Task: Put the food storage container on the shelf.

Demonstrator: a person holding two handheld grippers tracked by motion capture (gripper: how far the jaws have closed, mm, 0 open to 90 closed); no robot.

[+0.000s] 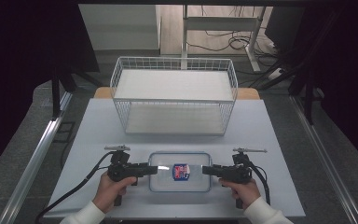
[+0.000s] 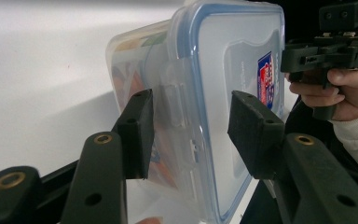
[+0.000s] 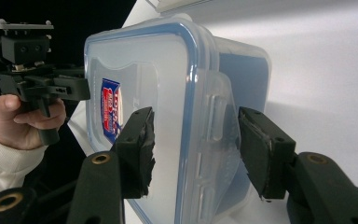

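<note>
A clear plastic food container (image 1: 168,179) with a blue-rimmed lid and a red and blue label lies flat at the table's near edge, between both hands. My left gripper (image 1: 153,169) comes level from the left. In the left gripper view its jaws (image 2: 191,126) clamp the container's (image 2: 223,70) short end over a lid clip, one pad on the lid, one under the base. My right gripper (image 1: 206,170) holds the opposite end. In the right gripper view, that gripper (image 3: 196,149) presses the lid and the clip flap of the container (image 3: 144,65).
A white wire basket (image 1: 175,93) stands at the back of the pale table (image 1: 98,130), open at the top. Bare tabletop lies between the basket and the container. Metal rails run along both sides of the table, and cables lie on the floor behind.
</note>
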